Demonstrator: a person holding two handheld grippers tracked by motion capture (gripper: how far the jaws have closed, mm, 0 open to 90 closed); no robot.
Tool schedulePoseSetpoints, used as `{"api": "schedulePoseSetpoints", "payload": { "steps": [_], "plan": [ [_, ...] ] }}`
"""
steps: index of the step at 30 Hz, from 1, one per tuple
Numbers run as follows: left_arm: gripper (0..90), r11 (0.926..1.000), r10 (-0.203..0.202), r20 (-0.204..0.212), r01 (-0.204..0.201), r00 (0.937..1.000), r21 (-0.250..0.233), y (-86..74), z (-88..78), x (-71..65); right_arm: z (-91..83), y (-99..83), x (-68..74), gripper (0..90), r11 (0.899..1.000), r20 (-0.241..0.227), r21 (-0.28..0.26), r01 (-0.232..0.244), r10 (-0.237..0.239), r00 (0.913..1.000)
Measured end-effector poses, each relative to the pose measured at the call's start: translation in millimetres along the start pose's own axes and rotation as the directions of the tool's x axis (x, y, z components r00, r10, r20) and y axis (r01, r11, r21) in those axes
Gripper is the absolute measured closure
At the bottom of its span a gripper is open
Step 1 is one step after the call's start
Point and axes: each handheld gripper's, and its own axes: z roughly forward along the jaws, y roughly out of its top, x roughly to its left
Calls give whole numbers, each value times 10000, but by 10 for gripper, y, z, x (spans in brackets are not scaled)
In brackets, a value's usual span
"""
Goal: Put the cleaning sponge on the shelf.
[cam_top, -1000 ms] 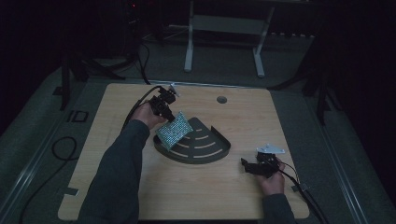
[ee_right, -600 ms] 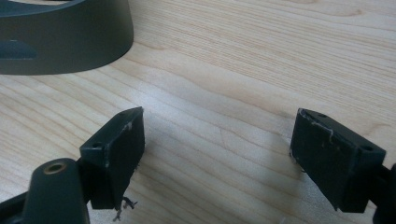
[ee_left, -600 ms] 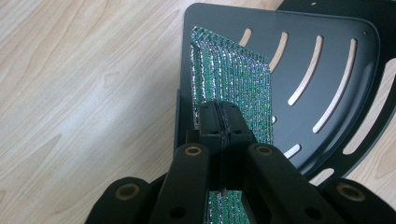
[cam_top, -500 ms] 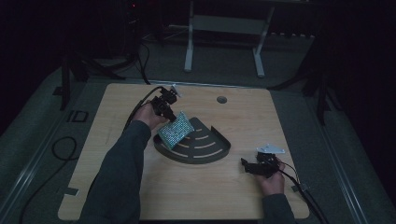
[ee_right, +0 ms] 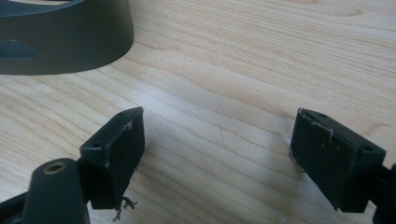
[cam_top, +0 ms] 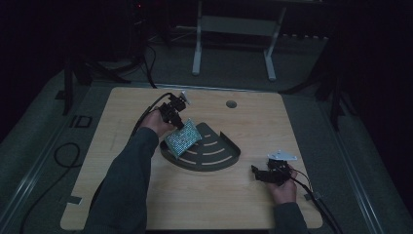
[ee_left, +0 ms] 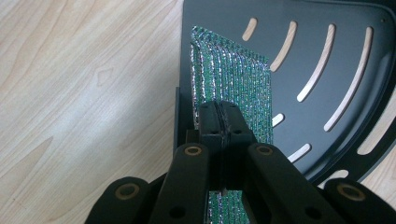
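Note:
A dark fan-shaped slotted tray (cam_top: 214, 158) (ee_left: 327, 65) lies at the middle of the wooden table. A flat green glittery woven pad (cam_top: 182, 138) (ee_left: 233, 88) hangs tilted over the tray's left part, its lower edge down by the tray floor. My left gripper (cam_top: 176, 118) (ee_left: 219, 119) is shut on the pad's upper edge, jaws pinched together on it. My right gripper (cam_top: 256, 171) (ee_right: 215, 154) rests low on the table to the right of the tray, jaws wide open with bare wood between them.
The tray's curved outer wall (ee_right: 65, 37) stands just ahead of the right gripper. A round hole (cam_top: 231, 104) sits in the table's far side. Cables (cam_top: 151, 109) trail from both grippers. Stand legs (cam_top: 197, 48) rise on the floor beyond the table.
The left hand and the green pad have shifted only slightly over the tray. The right gripper has stayed where it was.

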Motion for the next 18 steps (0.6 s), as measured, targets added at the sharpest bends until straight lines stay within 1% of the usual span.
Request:
{"api": "schedulePoseSetpoints", "payload": {
  "steps": [18],
  "plan": [
    [900, 9996, 118, -36, -117, 9999, 258, 1, 117, -23, 0, 0, 0, 175, 10000, -1, -1, 0, 0, 10000]
  ]
}}
